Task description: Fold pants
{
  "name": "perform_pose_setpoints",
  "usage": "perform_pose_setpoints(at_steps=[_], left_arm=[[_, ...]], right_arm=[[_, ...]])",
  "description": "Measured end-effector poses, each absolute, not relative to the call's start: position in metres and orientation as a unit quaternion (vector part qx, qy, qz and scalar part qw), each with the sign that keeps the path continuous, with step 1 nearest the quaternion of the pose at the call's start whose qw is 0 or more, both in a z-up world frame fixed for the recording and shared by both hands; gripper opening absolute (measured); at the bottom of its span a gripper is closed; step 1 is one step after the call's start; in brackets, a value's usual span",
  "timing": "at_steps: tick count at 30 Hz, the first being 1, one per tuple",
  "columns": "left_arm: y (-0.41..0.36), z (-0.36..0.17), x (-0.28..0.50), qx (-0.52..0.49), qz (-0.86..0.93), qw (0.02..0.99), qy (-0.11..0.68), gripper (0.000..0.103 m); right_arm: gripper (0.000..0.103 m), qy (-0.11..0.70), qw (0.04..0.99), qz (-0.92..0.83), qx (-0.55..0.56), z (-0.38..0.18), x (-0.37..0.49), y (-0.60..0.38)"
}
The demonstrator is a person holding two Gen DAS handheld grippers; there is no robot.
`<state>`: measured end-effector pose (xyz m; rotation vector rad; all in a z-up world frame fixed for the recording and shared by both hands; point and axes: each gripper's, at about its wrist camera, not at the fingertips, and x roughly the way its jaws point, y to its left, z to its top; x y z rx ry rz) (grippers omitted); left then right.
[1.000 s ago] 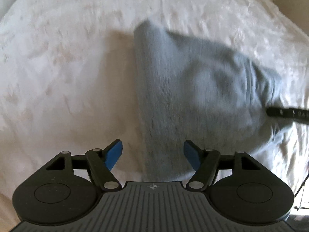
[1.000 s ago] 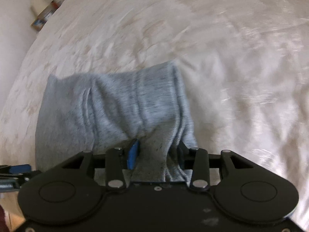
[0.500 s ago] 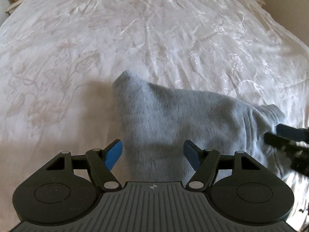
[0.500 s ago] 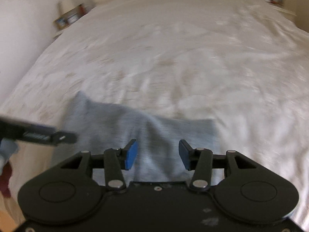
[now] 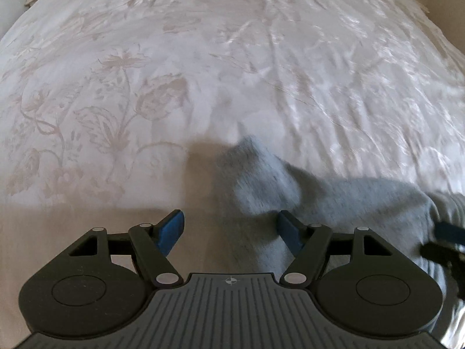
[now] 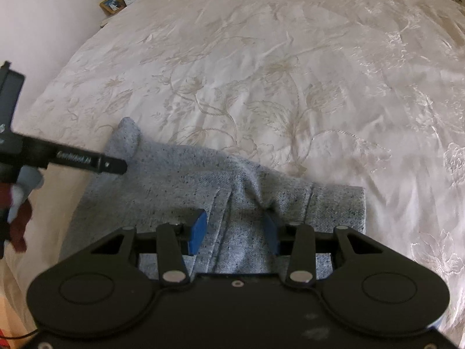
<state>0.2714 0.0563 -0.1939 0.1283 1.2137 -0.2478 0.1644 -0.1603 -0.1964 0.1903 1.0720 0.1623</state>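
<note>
Pants (image 6: 203, 183) creases, R view only.

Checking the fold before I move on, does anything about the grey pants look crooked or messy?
Yes. The grey pants lie bunched, not flat: one corner pokes up toward the floral bedspread, and creases gather at the right gripper.

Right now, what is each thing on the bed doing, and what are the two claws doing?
Grey pants: folded up, lying rumpled on the bed, one corner sticking up.
Bedspread: spread out over the bed, a bit wrinkled.
Left claw: open wide, holding nothing, pants edge below it.
Right claw: closing, with pants cloth between its blue pads, not yet pinched.
</note>
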Motion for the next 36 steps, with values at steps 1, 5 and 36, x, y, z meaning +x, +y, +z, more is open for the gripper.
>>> perform_pose_setpoints(at_steps=[1, 5, 36], left_arm=[[0.056, -0.195, 0.276, 0.064, -0.115, 0.813, 0.568, 0.070], [0.055, -0.196, 0.292, 0.088, -0.107, 0.815, 0.562, 0.070], [0.046, -0.205, 0.184, 0.048, -0.215, 0.761, 0.610, 0.102]], right_arm=[[0.043, 0.509, 0.852, 0.077, 0.093, -0.196, 0.164, -0.160], [0.043, 0.509, 0.852, 0.077, 0.094, -0.193, 0.162, -0.162], [0.103, 0.577, 0.788, -0.020, 0.215, -0.237, 0.117, -0.215]])
